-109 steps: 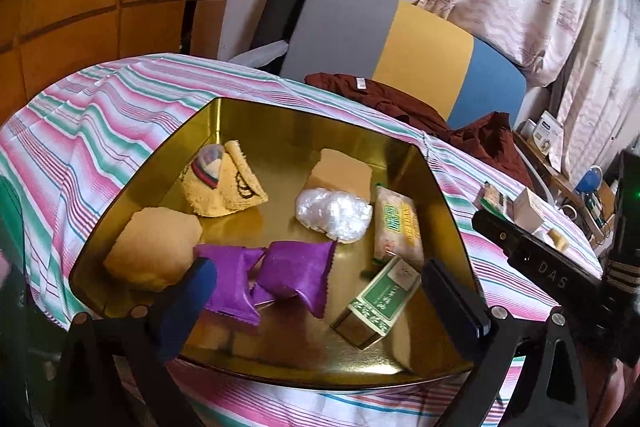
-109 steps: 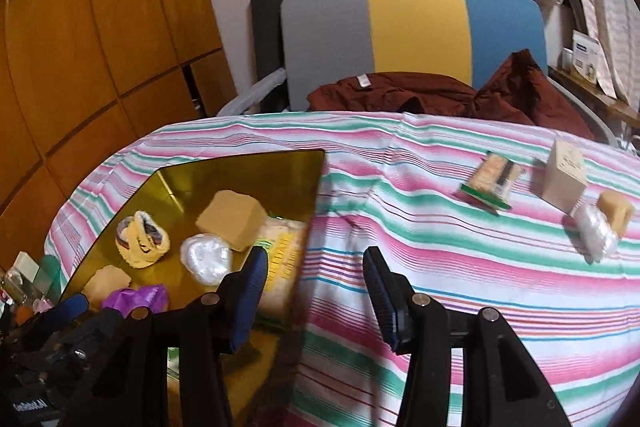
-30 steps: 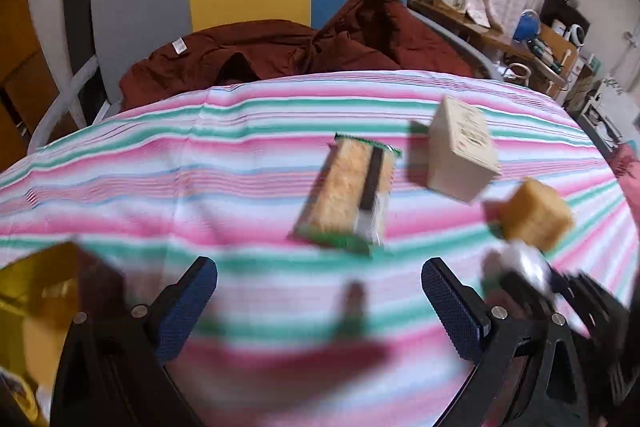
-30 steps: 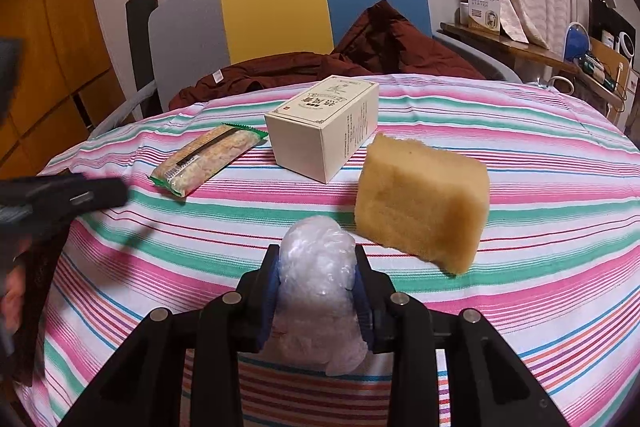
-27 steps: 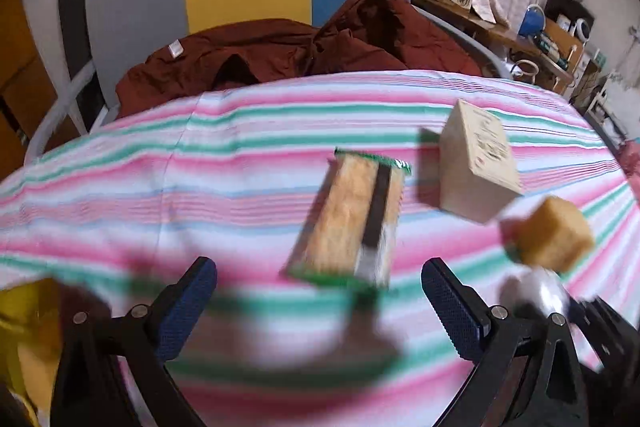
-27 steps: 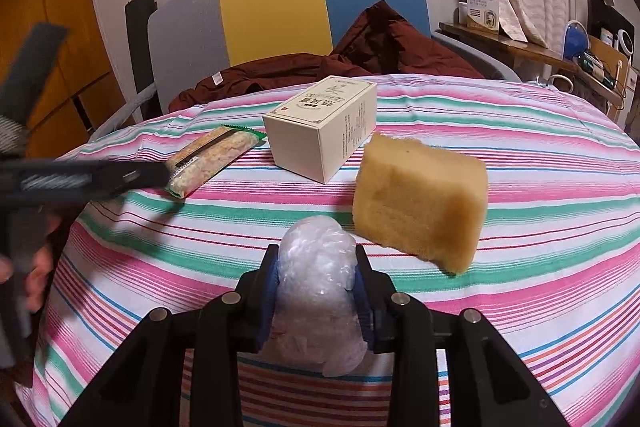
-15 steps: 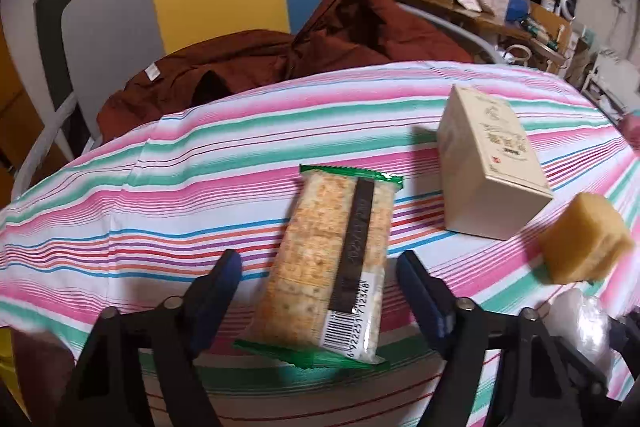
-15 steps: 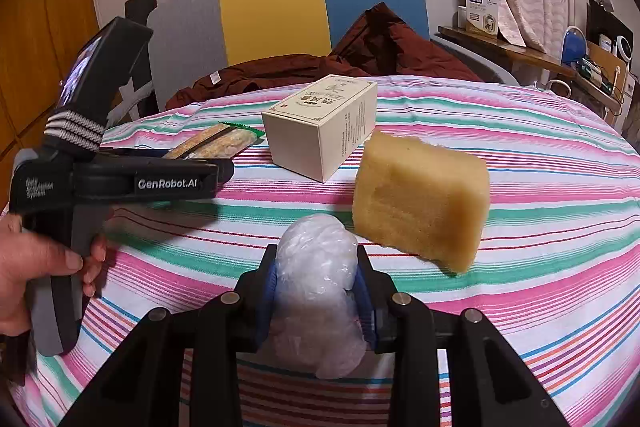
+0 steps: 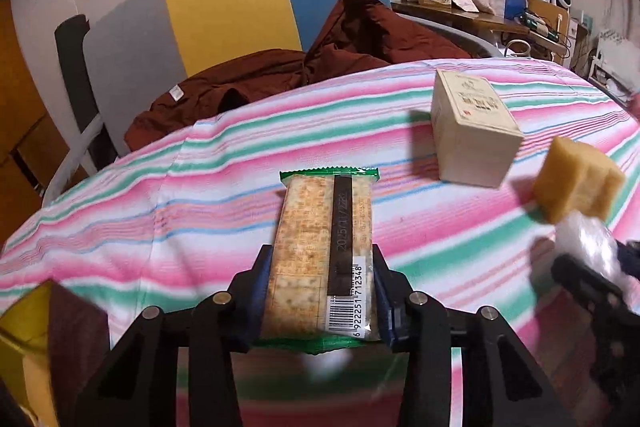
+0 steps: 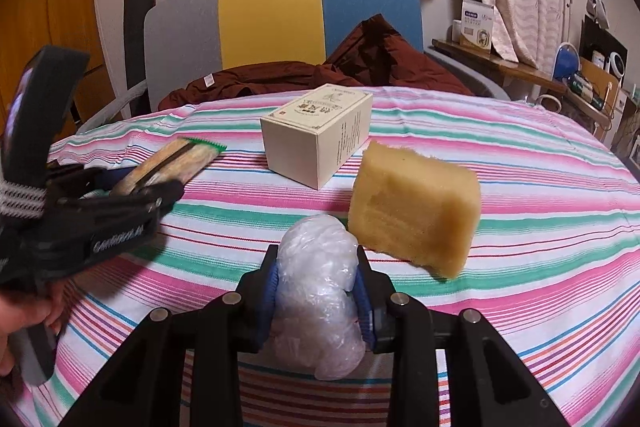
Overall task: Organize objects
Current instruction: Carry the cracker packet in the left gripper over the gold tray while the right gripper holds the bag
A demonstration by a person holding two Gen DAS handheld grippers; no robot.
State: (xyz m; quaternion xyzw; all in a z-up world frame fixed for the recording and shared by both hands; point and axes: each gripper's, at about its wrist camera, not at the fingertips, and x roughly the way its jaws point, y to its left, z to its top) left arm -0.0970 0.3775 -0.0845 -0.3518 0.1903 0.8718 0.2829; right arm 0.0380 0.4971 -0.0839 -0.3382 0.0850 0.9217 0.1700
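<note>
Left wrist view: the left gripper [image 9: 322,291] is closing on the cracker packet [image 9: 322,255], its fingers against both long edges, on the striped worktop [image 9: 200,199]. To the right stand a cream box [image 9: 470,141] and a yellow sponge [image 9: 576,185]; a gold tray corner [image 9: 22,331] shows at lower left. Right wrist view: the right gripper [image 10: 318,285] pinches a clear plastic wad [image 10: 320,291], with the sponge [image 10: 414,209] just beside it and the box [image 10: 320,133] behind. Only here is a hand [image 10: 24,323] seen holding the left gripper [image 10: 136,187].

Both wrist views look closely down across one striped tablecloth [image 9: 224,195].
</note>
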